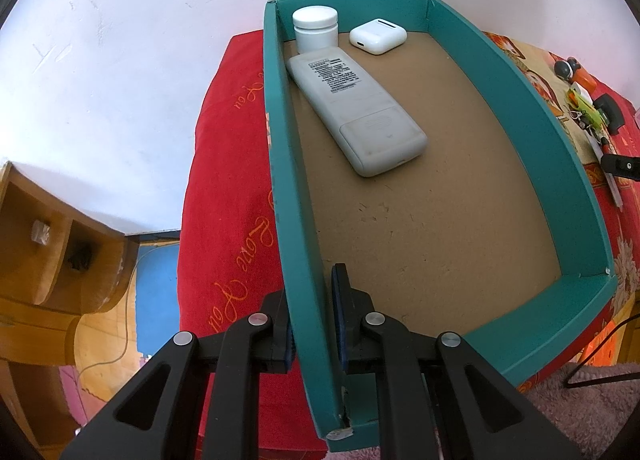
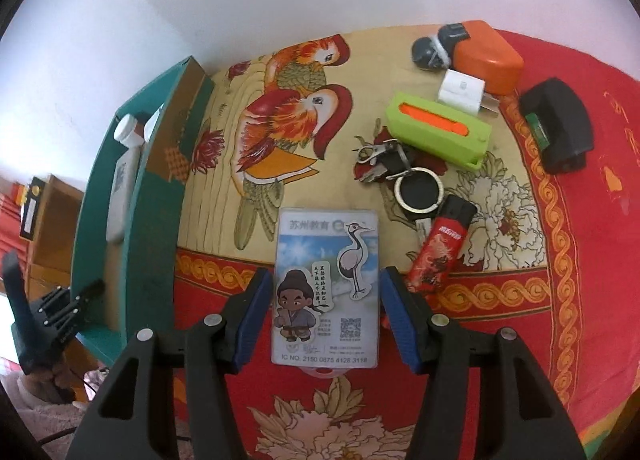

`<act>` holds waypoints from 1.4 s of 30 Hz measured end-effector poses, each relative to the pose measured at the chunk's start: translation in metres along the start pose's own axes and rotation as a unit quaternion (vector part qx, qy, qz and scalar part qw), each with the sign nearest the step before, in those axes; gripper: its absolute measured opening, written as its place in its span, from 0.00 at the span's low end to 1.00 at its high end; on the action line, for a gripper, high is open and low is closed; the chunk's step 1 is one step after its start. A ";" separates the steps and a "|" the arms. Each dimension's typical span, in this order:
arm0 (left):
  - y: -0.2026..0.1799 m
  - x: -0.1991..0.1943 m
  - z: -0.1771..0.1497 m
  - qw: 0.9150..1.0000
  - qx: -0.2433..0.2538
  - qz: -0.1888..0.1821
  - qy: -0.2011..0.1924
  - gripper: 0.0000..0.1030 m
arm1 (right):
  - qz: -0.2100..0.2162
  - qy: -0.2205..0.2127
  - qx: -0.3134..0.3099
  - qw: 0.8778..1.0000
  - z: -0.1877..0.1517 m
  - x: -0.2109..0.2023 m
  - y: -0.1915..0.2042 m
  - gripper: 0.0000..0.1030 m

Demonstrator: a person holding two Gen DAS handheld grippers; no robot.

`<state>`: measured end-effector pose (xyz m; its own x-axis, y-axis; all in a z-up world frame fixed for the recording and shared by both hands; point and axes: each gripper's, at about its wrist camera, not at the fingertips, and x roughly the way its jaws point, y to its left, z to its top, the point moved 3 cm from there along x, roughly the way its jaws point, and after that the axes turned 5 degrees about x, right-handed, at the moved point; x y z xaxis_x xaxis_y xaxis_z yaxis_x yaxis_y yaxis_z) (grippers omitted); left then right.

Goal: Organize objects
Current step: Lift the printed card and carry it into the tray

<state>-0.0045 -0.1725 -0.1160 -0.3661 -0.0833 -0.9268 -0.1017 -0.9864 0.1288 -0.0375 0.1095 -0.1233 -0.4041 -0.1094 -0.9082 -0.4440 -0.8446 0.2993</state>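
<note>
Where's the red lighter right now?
In the right wrist view, the red plastic lighter lies on the patterned cloth right of the illustrated card, just below the key ring and beside the right gripper.

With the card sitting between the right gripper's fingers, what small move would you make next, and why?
Probably close the right gripper on the card: its blue pads flank the card's long edges, apparently without gripping yet. The left gripper already clamps the teal tray wall, steadying it for the drop beside the remote.
</note>
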 end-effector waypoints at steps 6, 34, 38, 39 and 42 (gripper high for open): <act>0.000 0.000 0.001 1.000 0.001 0.001 -0.001 0.14 | -0.003 -0.010 -0.023 1.000 0.002 -0.003 0.018 0.54; 0.002 0.003 0.005 1.000 0.001 0.000 -0.010 0.14 | 0.004 -0.016 -0.193 0.981 0.055 0.043 0.224 0.54; 0.002 0.003 0.005 1.000 0.001 0.001 -0.010 0.14 | -0.022 0.002 -0.195 0.981 0.058 0.069 0.231 0.54; 0.002 0.004 0.006 1.000 0.001 0.000 -0.010 0.14 | -0.029 0.004 -0.198 0.980 0.058 0.074 0.233 0.54; 0.002 0.004 0.006 1.000 0.001 0.000 -0.010 0.14 | -0.051 0.004 -0.209 0.977 0.060 0.086 0.237 0.54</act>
<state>-0.0117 -0.1743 -0.1177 -0.3850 -0.0813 -0.9193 -0.1027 -0.9861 0.1303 -0.2253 -0.0684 -0.1135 -0.3675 -0.0163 -0.9299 -0.1161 -0.9912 0.0632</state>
